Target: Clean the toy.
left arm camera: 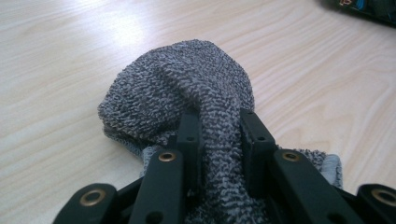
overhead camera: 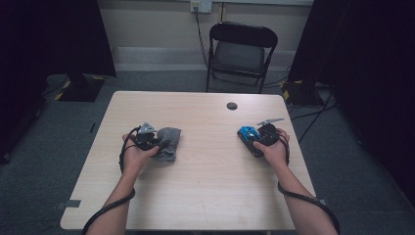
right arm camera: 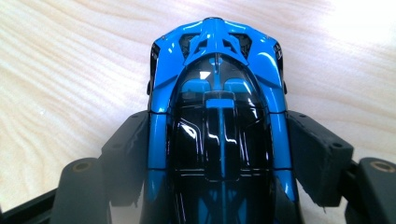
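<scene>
A grey knitted sock [overhead camera: 169, 142] lies bunched on the left half of the wooden table [overhead camera: 205, 186]. My left gripper [overhead camera: 152, 139] is shut on it; in the left gripper view a fold of the sock [left arm camera: 187, 88] is pinched between the two black pads [left arm camera: 190, 135]. On the right half, my right gripper [overhead camera: 250, 138] is shut on a blue and black toy car [overhead camera: 248, 133]. In the right gripper view the toy car [right arm camera: 217, 107] sits lengthwise between the pads [right arm camera: 317, 158], which press on its sides, its nose pointing away over the tabletop.
A small dark round hole [overhead camera: 232, 105] sits in the table near its far edge. A black folding chair [overhead camera: 240, 54] stands behind the table. Dark stands and cables lie on the floor at both sides.
</scene>
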Demonstrator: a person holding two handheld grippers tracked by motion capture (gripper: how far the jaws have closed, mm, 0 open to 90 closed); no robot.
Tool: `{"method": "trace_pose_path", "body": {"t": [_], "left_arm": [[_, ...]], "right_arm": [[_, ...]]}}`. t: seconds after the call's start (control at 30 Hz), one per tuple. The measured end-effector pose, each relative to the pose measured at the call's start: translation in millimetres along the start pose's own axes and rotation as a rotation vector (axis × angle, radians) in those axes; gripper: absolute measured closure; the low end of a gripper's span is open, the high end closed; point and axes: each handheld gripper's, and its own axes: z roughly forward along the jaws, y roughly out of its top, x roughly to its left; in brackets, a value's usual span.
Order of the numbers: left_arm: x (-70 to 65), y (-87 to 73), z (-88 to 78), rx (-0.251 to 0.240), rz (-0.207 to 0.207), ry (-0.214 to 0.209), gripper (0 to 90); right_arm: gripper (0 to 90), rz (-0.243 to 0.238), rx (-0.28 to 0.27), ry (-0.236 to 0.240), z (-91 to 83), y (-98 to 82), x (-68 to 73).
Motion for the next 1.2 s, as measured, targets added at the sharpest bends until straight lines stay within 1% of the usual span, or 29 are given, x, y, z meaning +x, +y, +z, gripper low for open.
{"method": "trace_pose_path", "body": {"t": [0.23, 0.27, 0.4, 0.5, 0.57, 0.6, 0.67, 0.7, 0.73, 0.87, 0.93, 1.17, 1.2], "left_arm": [[5.6, 2.6, 5.7, 0.000, -0.002, 0.017, 72.7], [7.0, 2.9, 7.1, -0.003, -0.015, 0.022, 72.6], [7.4, 3.2, 9.8, 0.004, -0.005, 0.035, 72.3], [7.9, 2.7, 11.3, 0.003, -0.011, 0.036, 72.2], [8.5, 2.2, 12.1, 0.002, -0.014, 0.039, 71.9], [9.3, 1.8, 12.2, 0.003, -0.011, 0.040, 71.3], [9.8, 0.8, 12.9, 0.004, -0.012, 0.041, 70.7], [10.7, -0.2, 13.0, 0.001, -0.018, 0.041, 70.5], [11.4, -0.8, 13.0, 0.003, -0.014, 0.043, 70.5], [11.8, -2.5, 13.1, 0.002, -0.020, 0.046, 69.8], [12.3, -3.7, 12.5, -0.001, -0.023, 0.045, 68.2], [12.2, -5.2, 11.7, -0.005, -0.024, 0.049, 64.8], [12.5, -5.5, 11.4, -0.001, -0.016, 0.050, 64.0]], "right_arm": [[28.0, 0.003, 0.004, -0.005, 3.4, 3.0, -0.8], [28.0, 0.003, 0.002, -0.006, 4.0, 3.2, -0.9], [27.9, -0.013, 0.002, -0.013, 6.5, 4.4, 0.3], [27.9, -0.007, -0.003, -0.017, 7.3, 4.8, 0.1], [27.8, -0.010, 0.001, -0.017, 8.5, 5.0, 0.3], [27.8, -0.023, 0.004, -0.025, 9.3, 5.2, 1.8], [27.8, -0.025, 0.005, -0.025, 9.7, 5.7, 1.8], [27.8, -0.022, 0.004, -0.022, 9.8, 5.8, 1.3], [27.7, -0.020, 0.004, -0.022, 10.0, 6.0, 1.2], [27.7, -0.019, 0.001, -0.031, 10.6, 6.4, 2.1], [27.6, -0.016, 0.002, -0.031, 10.9, 6.8, 1.8], [27.5, -0.019, 0.002, -0.036, 11.7, 7.6, 2.4], [27.4, -0.021, 0.004, -0.040, 11.7, 7.7, 2.7]]}}
